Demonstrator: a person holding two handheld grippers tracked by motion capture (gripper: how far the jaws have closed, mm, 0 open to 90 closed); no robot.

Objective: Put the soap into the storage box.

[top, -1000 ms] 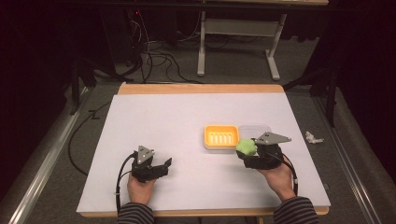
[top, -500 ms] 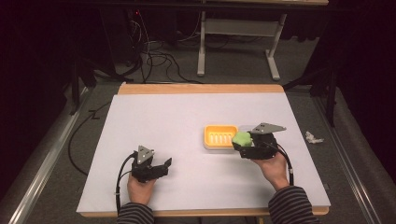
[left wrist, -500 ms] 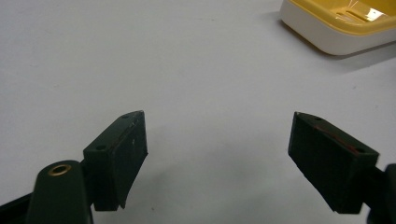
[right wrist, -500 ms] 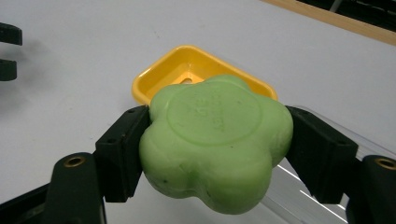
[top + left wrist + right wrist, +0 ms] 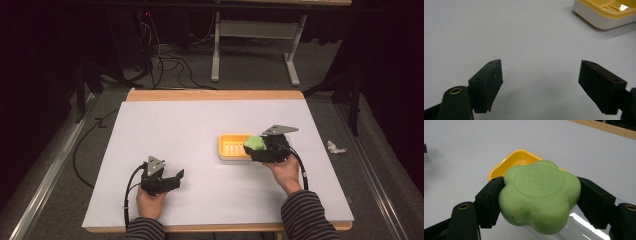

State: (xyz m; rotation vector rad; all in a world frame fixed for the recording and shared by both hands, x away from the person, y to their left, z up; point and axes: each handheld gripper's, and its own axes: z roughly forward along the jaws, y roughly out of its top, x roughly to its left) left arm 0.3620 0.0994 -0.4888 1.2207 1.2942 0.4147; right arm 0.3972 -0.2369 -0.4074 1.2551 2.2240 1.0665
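Observation:
A green flower-shaped soap is clamped between the two black jaws of my right gripper. In the high view that soap hangs over the right end of a yellow soap dish, with my right gripper just right of the dish. The dish shows beyond the soap in the right gripper view. My left gripper rests near the table's front left, open and with nothing between its jaws. The dish's corner lies far off at the upper right of the left gripper view.
A white sheet covers the table, with a wooden edge at the back. A clear plastic piece lies under the right gripper. A crumpled white scrap sits on the floor to the right. Cables and a desk frame stand behind.
My right gripper has carried the green soap away from me and leftward, from beside the dish to over its right end. The left gripper has stayed put.

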